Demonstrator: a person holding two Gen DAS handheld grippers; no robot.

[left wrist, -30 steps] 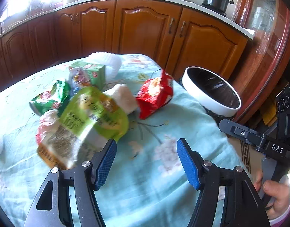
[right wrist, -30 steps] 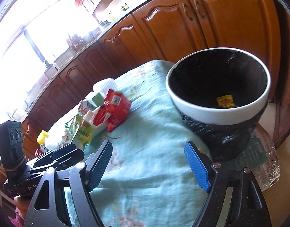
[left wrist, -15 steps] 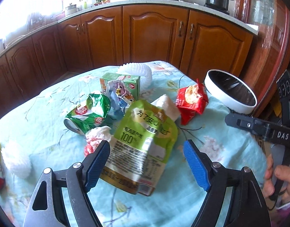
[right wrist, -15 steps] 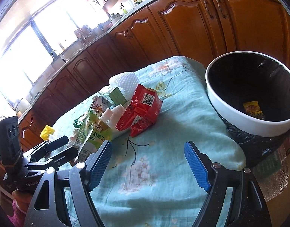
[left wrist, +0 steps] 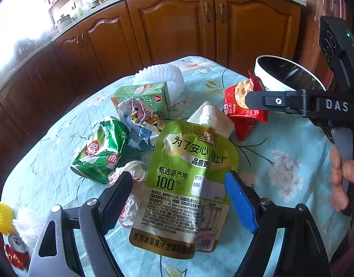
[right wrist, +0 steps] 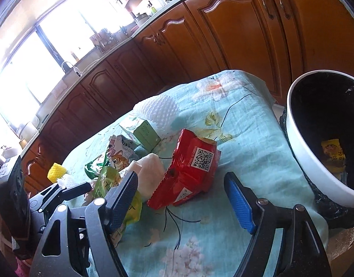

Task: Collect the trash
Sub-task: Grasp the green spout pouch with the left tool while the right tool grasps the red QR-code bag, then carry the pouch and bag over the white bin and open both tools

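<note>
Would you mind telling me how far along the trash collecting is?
Early. One yellow wrapper lies in the bin. Neither gripper holds anything: left gripper straddles the green juice pouch, right gripper approaches the red snack bag. Carton, green bag remain.

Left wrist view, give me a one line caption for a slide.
Open left gripper straddles a green juice pouch amid trash on the floral tablecloth, the white bin beyond.
</note>
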